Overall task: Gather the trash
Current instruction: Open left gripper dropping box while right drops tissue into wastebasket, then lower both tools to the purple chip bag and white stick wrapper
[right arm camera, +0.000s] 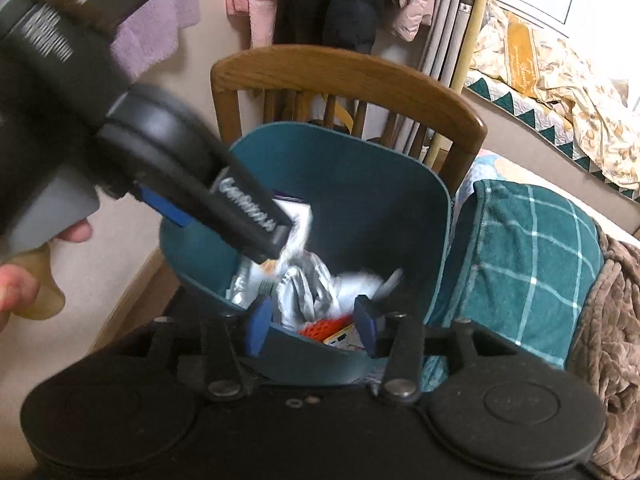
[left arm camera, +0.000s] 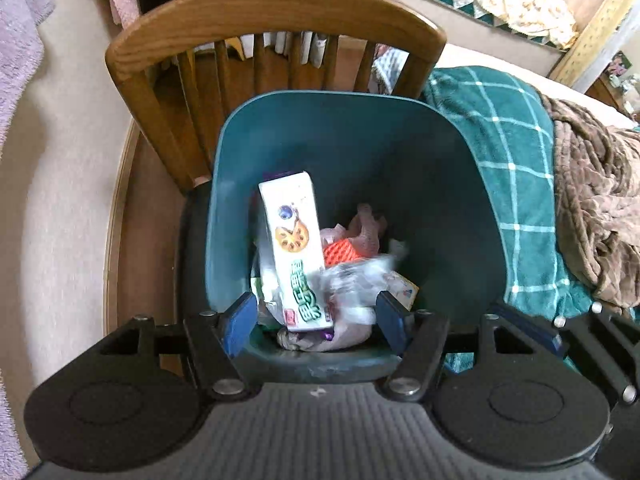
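Teal bin (left arm camera: pixel 348 148) fills frame centre, on a wooden chair (left arm camera: pixel 276 12). Inside: white carton (left arm camera: pixel 294 248) leaning upright, crumpled plastic wrapper (left arm camera: pixel 356 276) lower centre, blurred, probably falling. All look light; carton stiff, best pinched across its narrow sides; wrapper soft, slippery. Left gripper (left arm camera: pixel 316 316) points steeply down over the bin, jaws parted, empty. Right gripper (right arm camera: pixel 310 326) at the near rim, likewise released.
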